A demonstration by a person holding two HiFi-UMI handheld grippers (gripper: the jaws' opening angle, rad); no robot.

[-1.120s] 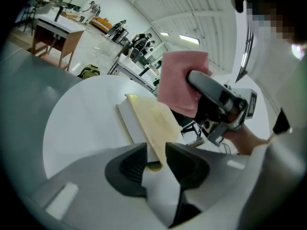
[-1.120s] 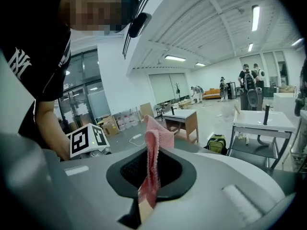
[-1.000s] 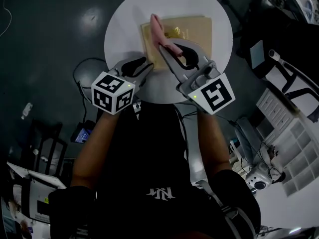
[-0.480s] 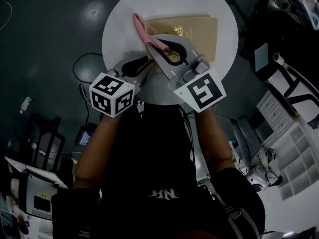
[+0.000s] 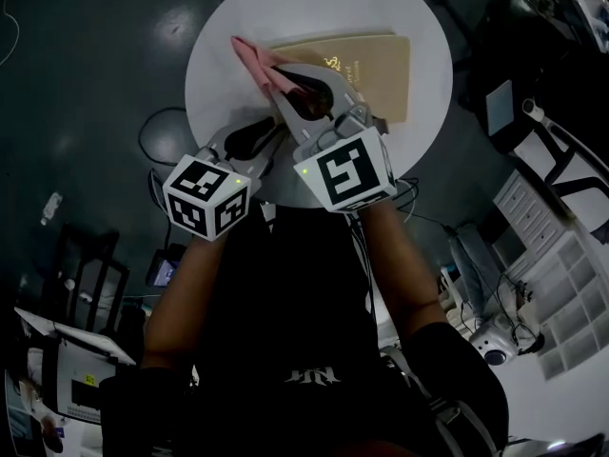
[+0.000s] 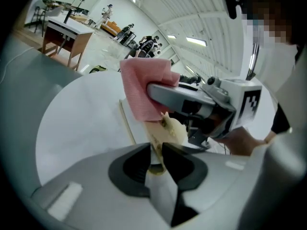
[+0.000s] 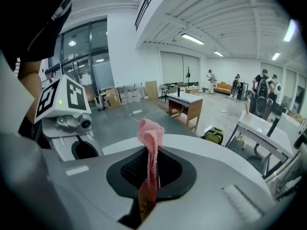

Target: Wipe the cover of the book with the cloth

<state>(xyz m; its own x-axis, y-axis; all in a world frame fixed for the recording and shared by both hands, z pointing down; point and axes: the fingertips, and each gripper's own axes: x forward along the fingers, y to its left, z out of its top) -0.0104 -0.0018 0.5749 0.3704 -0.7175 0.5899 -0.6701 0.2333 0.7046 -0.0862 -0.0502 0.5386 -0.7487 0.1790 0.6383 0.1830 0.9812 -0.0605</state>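
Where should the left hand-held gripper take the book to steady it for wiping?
Its near left corner, approached low from the person's side. The book lies flat on the table with that thin edge facing the left hand-held gripper, whose jaws have just been closing onto it, leaving the cover free for the cloth.

Book (image 5: 381,60) on table (image 5: 219,93), cloth (image 5: 249,57) at left

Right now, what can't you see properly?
- Head view: the book's near-left part, hidden under the right tool and cloth.
- Head view: gold print on the cover, too small to read.
- Head view: the table's near rim, hidden behind the right tool's marker cube.
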